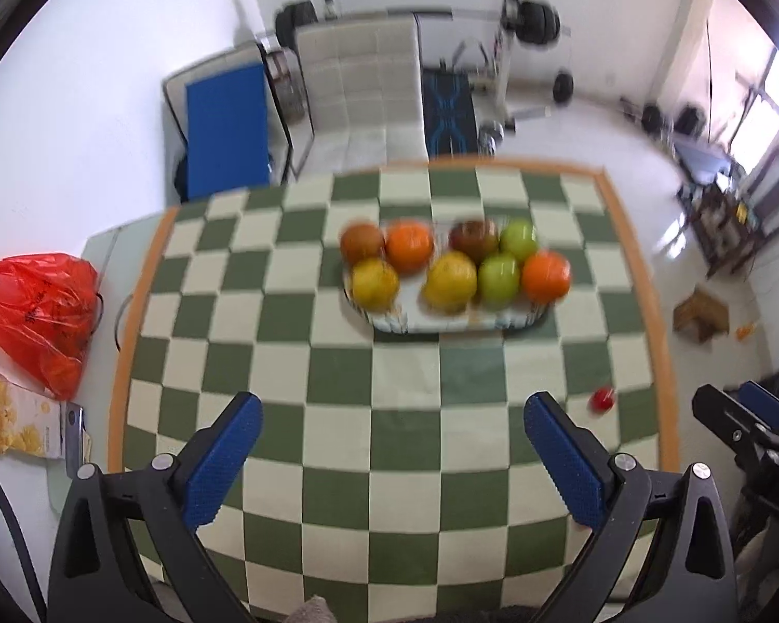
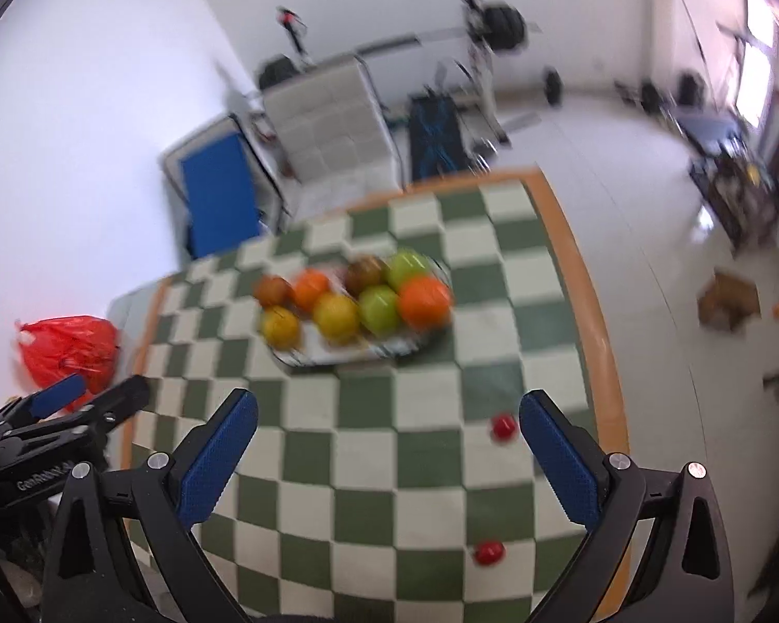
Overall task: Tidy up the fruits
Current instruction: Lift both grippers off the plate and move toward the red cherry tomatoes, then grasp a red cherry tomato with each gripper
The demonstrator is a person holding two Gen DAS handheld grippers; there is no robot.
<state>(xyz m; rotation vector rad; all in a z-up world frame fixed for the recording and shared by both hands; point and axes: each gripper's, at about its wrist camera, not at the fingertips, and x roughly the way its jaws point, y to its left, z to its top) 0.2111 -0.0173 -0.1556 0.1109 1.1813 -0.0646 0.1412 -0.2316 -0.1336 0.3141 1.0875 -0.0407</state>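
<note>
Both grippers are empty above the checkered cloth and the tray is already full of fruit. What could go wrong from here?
1. The tray holds seven crowded fruits; adding or pulling one could nudge a neighbour off.
2. Two small red fruits lie loose near the cloth's edge; a clumsy pinch might roll them off the table.
3. The left gripper and right gripper sit close together and could collide.

Probably a home room; barbell rack (image 1: 519,26), checkered table (image 1: 337,363)

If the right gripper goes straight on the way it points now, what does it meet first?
Probably the bare checkered tablecloth. The right gripper is open and empty, and no fruit lies between its fingers. The nearest small red fruit sits just inside the right-hand finger, though depth is unclear.
</note>
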